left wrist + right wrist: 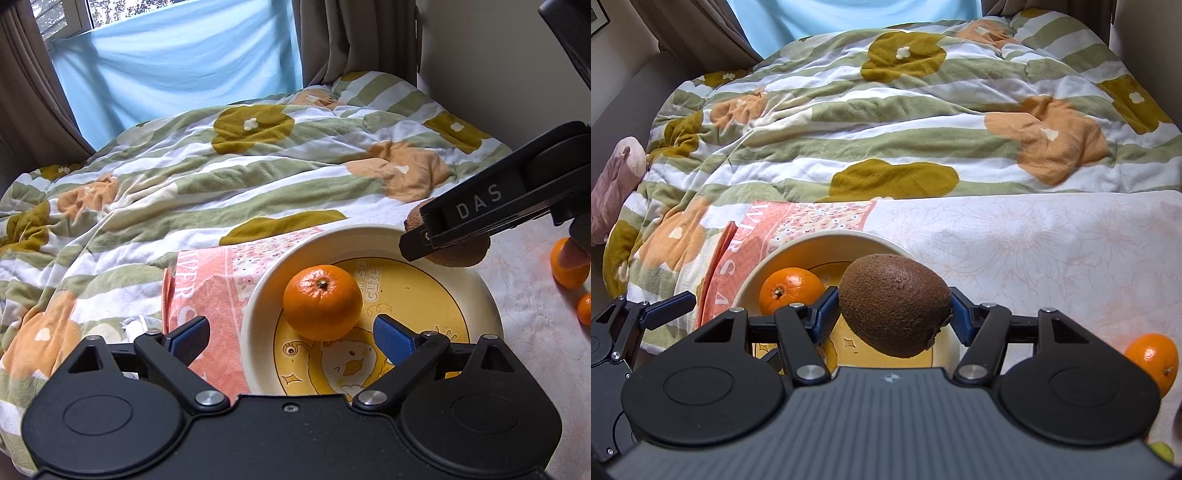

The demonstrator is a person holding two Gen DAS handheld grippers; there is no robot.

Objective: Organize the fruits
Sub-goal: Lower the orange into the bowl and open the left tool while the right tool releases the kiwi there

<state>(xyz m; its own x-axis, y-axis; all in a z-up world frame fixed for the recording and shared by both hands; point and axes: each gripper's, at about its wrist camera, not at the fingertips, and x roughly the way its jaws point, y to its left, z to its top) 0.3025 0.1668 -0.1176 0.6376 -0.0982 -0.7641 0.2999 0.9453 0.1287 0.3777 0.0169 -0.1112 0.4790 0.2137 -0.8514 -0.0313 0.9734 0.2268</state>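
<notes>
While the right gripper (894, 314) pinches the kiwi (895, 308) between its blue pads, holding it above the right rim of the cream plate (258, 295), the sensible move looks to be lowering it onto the bare yellow centre before letting go, so it cannot roll over the shallow rim. It should come down beside the tangerine (322, 302), not on it. That tangerine is all the plate holds so far, sitting left of its middle. The left gripper (291, 339) hangs spread wide and empty at the plate's near edge. Two more tangerines (569, 267) lie on the pale cloth (1034, 240) to the right, near its edge.
</notes>
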